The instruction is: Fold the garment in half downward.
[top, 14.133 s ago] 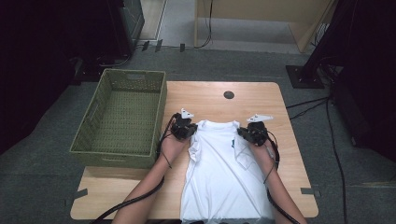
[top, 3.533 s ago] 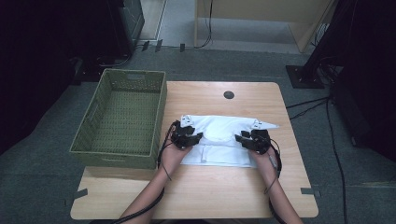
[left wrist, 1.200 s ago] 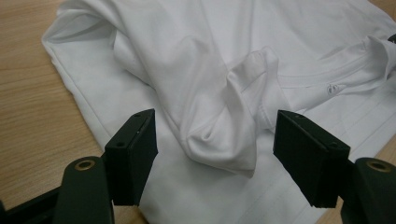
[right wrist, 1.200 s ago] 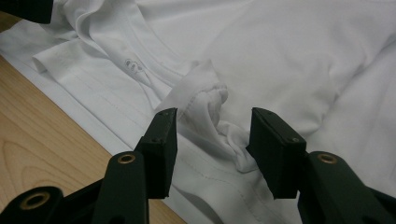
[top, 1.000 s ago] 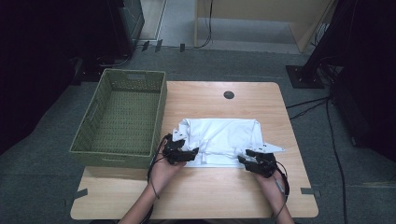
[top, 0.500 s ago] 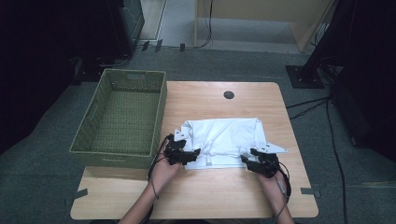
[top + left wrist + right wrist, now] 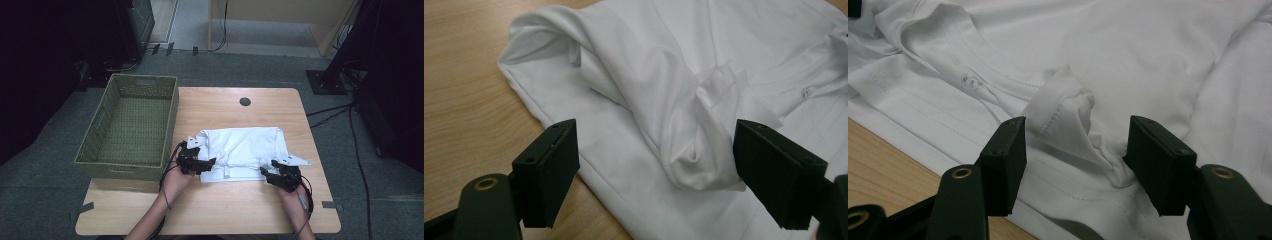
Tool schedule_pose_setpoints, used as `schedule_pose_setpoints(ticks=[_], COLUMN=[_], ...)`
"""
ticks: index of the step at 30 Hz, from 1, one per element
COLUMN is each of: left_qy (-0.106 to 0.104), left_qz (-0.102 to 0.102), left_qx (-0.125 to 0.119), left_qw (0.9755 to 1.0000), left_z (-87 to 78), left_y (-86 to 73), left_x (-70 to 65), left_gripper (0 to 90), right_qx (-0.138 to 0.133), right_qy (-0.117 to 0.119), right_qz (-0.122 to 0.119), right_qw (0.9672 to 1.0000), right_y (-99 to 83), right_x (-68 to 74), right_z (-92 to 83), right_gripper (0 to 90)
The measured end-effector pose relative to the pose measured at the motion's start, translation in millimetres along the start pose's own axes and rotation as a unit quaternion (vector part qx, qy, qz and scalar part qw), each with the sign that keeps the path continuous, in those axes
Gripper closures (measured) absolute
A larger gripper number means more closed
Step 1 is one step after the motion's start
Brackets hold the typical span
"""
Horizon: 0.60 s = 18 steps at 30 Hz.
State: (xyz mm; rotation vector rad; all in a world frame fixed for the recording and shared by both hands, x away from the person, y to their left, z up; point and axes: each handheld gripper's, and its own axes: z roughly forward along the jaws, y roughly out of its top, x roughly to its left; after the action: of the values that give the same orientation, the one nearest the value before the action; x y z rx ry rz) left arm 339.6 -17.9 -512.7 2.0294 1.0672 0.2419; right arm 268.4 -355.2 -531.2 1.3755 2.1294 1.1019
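A white T-shirt (image 7: 245, 150) lies folded across the middle of the wooden table (image 7: 225, 210). My left gripper (image 7: 200, 164) rests at the shirt's near left corner and is open; in the left gripper view a bunched fold of the shirt (image 7: 694, 140) lies between its spread jaws. My right gripper (image 7: 276, 176) is at the shirt's near right corner, also open. Between its jaws in the right gripper view stands a small raised pinch of cloth (image 7: 1068, 120), untouched by either jaw.
A green woven basket (image 7: 131, 125) with nothing in it stands at the table's left edge. A dark round hole (image 7: 245, 101) sits near the far edge. Cables (image 7: 345, 115) run on the floor to the right.
The shirt's lower half was folded up over the top, then both grippers drew back to its near edge. In the last second both let go of the cloth and opened.
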Motion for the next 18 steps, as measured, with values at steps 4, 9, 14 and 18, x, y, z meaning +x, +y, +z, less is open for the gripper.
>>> schedule_pose_setpoints(ticks=[4, 9, 14, 18], left_qy=[0.011, 0.021, 0.027, 0.028], left_qz=[0.009, 0.016, 0.014, 0.012], left_qx=[0.005, 0.007, 0.006, 0.007], left_qw=[0.9999, 0.9996, 0.9995, 0.9995], left_z=[4.9, 9.7, 14.1, 18.1], left_y=[2.7, 6.9, 11.8, 14.8], left_x=[0.8, 2.9, 7.4, 10.1], left_gripper=[10.2, 10.3, 10.3, 10.3], right_qx=[0.0, -0.001, 0.0, -0.001], right_qy=[-0.003, -0.004, -0.006, -0.009], right_qz=[0.003, 0.005, 0.007, 0.008], right_qw=[1.0, 1.0, 1.0, 0.9999], right_y=[-0.3, -0.7, -1.0, -1.3], right_x=[-0.9, -1.9, -2.6, -3.8], right_z=[-0.5, -1.1, -1.8, -2.2], right_gripper=[41.8, 41.7, 41.5, 41.5])
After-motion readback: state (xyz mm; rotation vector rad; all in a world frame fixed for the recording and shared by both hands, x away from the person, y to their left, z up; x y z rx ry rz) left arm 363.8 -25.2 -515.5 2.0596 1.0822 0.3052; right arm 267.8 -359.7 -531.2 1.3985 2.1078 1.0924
